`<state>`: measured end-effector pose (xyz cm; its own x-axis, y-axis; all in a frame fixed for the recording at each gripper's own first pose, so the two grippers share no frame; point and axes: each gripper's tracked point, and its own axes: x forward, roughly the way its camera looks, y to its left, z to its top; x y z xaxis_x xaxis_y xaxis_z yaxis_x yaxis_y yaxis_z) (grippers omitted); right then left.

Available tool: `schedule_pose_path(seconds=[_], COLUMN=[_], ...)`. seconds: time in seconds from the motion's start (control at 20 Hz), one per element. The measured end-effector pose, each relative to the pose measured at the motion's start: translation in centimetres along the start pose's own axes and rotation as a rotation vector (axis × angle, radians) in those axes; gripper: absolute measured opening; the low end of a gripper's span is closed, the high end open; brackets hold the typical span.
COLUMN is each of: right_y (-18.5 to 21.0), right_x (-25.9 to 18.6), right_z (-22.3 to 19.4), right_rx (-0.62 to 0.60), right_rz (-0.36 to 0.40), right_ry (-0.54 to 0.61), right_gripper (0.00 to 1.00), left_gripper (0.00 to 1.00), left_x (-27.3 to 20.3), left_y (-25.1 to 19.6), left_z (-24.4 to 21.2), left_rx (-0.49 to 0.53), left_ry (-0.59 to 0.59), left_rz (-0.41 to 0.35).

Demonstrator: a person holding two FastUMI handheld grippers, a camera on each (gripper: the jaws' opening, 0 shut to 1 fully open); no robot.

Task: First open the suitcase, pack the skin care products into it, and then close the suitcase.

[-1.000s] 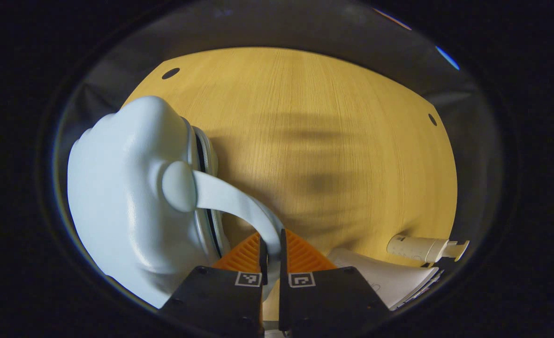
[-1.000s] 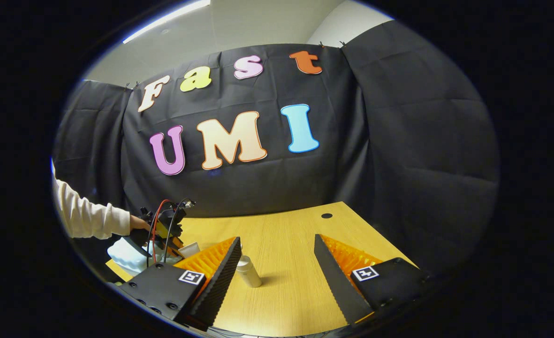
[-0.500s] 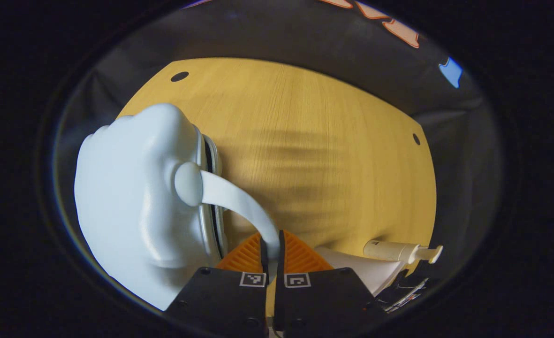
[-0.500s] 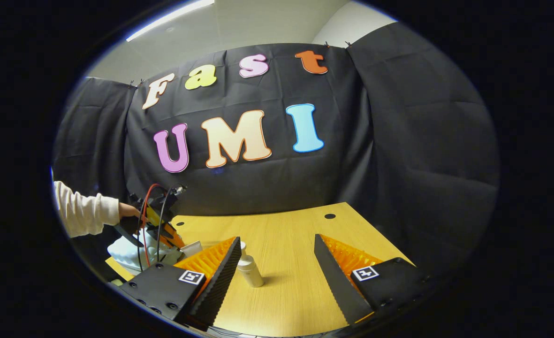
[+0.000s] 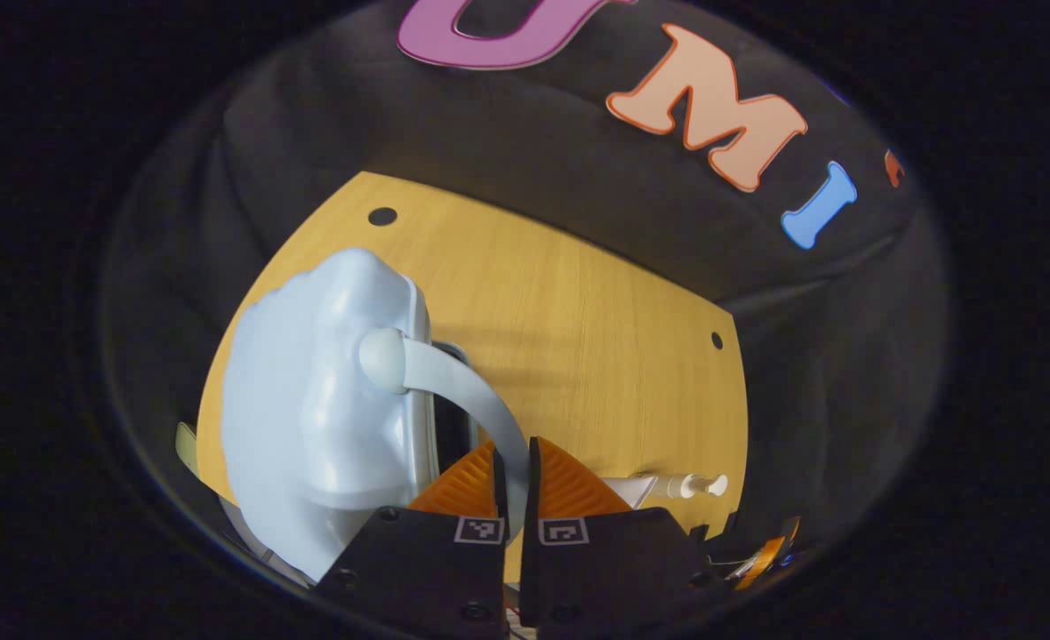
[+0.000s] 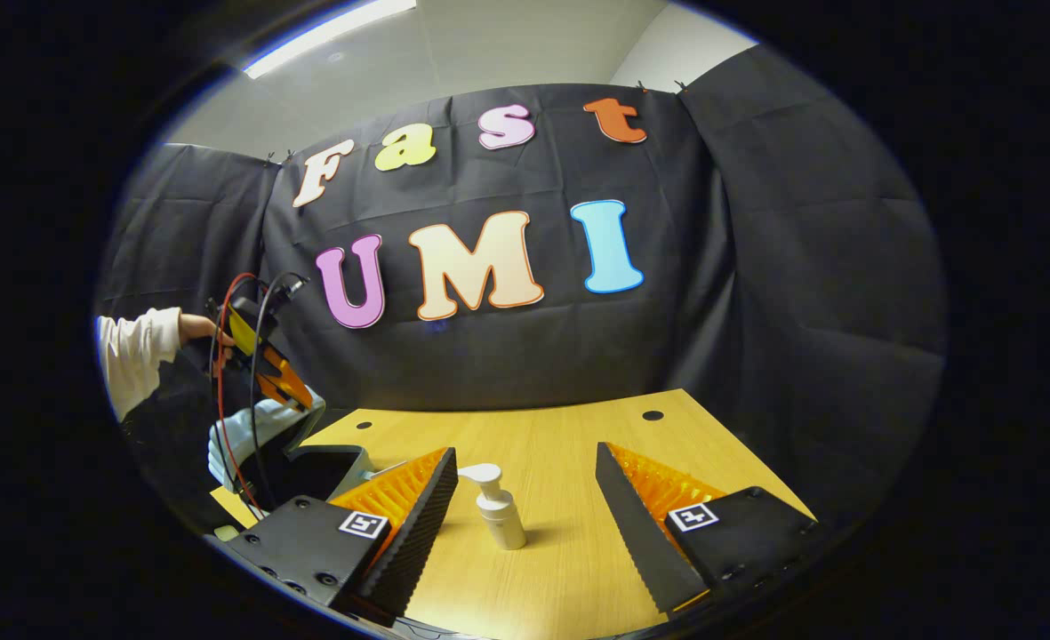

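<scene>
Left gripper (image 5: 513, 476): clamped on suitcase handle (image 5: 471, 396), lower centre.
Right gripper (image 6: 525, 498): jaws wide apart, empty; pump bottle (image 6: 498, 517) between.

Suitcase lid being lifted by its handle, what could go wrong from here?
The left gripper pinches only the thin curved handle of the suitcase; it might slip out and let the raised lid drop shut. Pulling up on one side could also drag or tip the case on the table. The pump bottle stands upright between the open right gripper fingers, so a careless sweep may topple it.
</scene>
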<state>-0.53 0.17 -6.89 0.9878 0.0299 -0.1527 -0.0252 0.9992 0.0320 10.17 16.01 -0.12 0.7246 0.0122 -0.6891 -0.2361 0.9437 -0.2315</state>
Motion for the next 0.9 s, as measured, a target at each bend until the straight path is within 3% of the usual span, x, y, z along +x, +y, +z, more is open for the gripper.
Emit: schedule_pose_path(seconds=[0.2,0.4,0.45,0.65,0.9], right_y=[1.6,3.7,4.2,6.4,9.1], right_x=[0.6,0.9,1.0,1.5,1.9], right_z=[0.7,1.4,1.5,1.6,1.7], right_rx=[-0.013,-0.021,-0.030,-0.053,-0.061], right_rz=[0.023,0.045,0.048,0.060,0.070], right_ry=[-0.016,-0.039,-0.042,-0.047,-0.052], right_gripper=[0.98,0.98,0.98,0.98,0.98], left_gripper=[0.03,0.00,0.03,0.00,0.00], left_x=[-5.9,-10.7,-11.4,-13.3,-13.4], left_y=[5.3,12.6,14.3,18.8,24.0], left_z=[3.0,4.6,4.4,3.7,2.6], left_rx=[-0.040,-0.043,-0.048,-0.068,-0.023], left_ry=[-0.079,-0.130,-0.126,-0.128,-0.120], left_rz=[0.035,0.120,0.139,0.149,0.177])
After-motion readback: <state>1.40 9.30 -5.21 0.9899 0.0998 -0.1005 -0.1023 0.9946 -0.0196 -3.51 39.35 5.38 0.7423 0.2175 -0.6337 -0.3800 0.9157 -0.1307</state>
